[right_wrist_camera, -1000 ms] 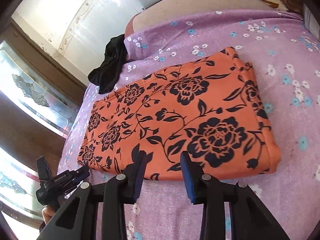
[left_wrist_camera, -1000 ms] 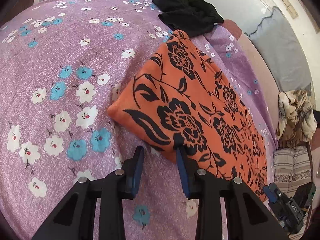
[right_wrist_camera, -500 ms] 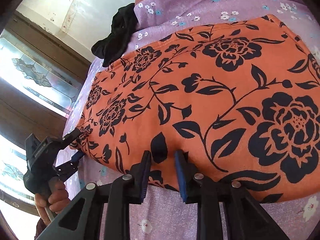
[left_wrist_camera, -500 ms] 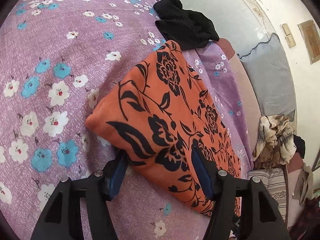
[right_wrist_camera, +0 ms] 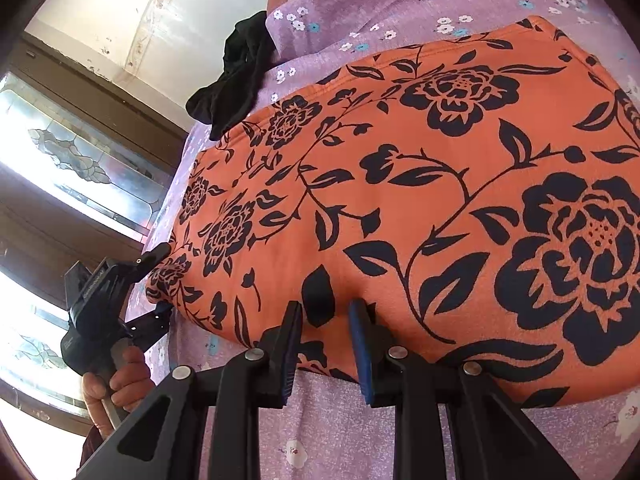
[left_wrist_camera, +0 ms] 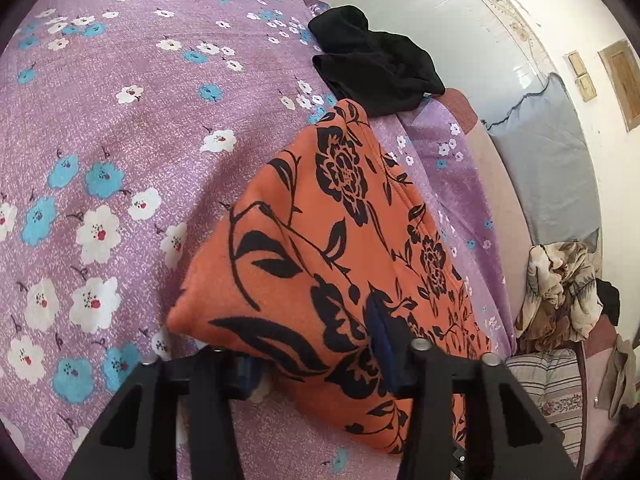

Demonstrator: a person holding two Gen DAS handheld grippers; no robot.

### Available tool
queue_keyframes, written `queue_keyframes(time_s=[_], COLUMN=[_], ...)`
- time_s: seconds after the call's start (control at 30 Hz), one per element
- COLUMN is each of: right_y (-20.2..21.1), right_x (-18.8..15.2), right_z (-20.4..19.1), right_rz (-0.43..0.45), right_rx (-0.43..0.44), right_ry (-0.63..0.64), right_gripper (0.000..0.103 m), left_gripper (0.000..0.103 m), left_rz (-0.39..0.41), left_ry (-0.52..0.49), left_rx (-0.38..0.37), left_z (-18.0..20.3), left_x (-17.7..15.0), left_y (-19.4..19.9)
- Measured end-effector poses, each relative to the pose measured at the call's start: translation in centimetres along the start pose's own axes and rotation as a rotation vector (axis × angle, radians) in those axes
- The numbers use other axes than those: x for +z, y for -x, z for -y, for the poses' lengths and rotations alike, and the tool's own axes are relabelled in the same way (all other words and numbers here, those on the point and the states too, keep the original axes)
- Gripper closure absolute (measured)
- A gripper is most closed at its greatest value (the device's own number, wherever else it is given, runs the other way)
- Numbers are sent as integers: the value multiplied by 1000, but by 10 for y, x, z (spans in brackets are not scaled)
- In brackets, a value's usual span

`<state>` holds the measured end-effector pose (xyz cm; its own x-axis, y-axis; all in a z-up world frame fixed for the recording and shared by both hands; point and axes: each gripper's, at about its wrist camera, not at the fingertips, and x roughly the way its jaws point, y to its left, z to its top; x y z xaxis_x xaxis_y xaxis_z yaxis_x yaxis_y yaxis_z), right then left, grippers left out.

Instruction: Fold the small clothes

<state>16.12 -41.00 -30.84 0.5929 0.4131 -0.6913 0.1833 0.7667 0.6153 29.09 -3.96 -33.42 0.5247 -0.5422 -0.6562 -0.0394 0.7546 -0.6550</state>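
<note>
An orange cloth (right_wrist_camera: 420, 208) printed with black roses, leaves and curling stems lies on the bed (left_wrist_camera: 120, 128), which is covered in a purple sheet dotted with white and blue flowers. The cloth looks soft and thick, folded into a long, plump oblong with rounded edges; in the right wrist view it fills the middle and right of the frame, while in the left wrist view it runs from the lower centre up toward the upper middle, one corner raised off the sheet. The left gripper (left_wrist_camera: 316, 352) sits at that near corner at the bottom of its frame: its fingers have just been closing, with one blue pad pressed on top of the fabric and the other tucked beneath the lifted corner, so the corner is pinched between them. The right gripper (right_wrist_camera: 324, 320) stands at the long near edge, lower centre of its frame, fingers narrowly apart and nipping a small ridge of cloth between the blue pads. In that same view a hand (right_wrist_camera: 116, 384) at the lower left holds the left gripper against the far end of the cloth. A crumpled black garment (left_wrist_camera: 376, 64) lies just past the cloth's upper end, at the bed's edge.
</note>
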Motion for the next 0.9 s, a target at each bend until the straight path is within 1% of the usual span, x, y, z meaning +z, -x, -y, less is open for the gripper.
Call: queue_keyframes(time_s=[0.07, 0.17, 0.23, 0.3, 0.37, 0.43, 0.53, 0.6, 0.7, 0.77, 0.83, 0.87, 0.9], right_y=[1, 3, 7, 15, 29, 44, 71, 87, 109, 120, 126, 126, 126], right_x=[-1, 0, 2, 5, 10, 15, 23, 28, 32, 35, 38, 39, 43], right_z=[1, 3, 10, 18, 24, 31, 47, 59, 79, 90, 101, 106, 110], right_rz=[0, -11, -24, -25, 17, 58, 122, 166, 228, 250, 245, 236, 226], right_rx=[5, 23, 55, 86, 90, 96, 138, 160, 201, 241, 277, 284, 282], right_ry=[-3, -11, -50, -100, -123, -140, -205, -247, -319, -367, -405, -422, -442], right_gripper=[76, 76, 76, 76, 76, 73, 73, 73, 73, 73, 73, 72, 71], left_gripper=[86, 89, 90, 90, 90, 90, 90, 90, 90, 89, 85, 80, 77], left_rz=[-8, 13, 45, 62, 60, 58, 44, 28, -18, -76, -163, -213, -267], left_ry=[-26, -126, -241, -335, -410, -497, -625, -703, -800, -863, -913, -914, -905], left_rx=[32, 55, 81, 89, 87, 84, 85, 84, 64, 61, 69, 64, 39], left_z=[1, 17, 41, 68, 97, 130, 179, 209, 248, 268, 279, 279, 277], left_x=[2, 1, -2, -6, -11, -19, -41, -60, -97, -127, -155, -164, -169], left_y=[0, 10, 20, 28, 32, 34, 33, 26, 7, -11, -32, -40, -44])
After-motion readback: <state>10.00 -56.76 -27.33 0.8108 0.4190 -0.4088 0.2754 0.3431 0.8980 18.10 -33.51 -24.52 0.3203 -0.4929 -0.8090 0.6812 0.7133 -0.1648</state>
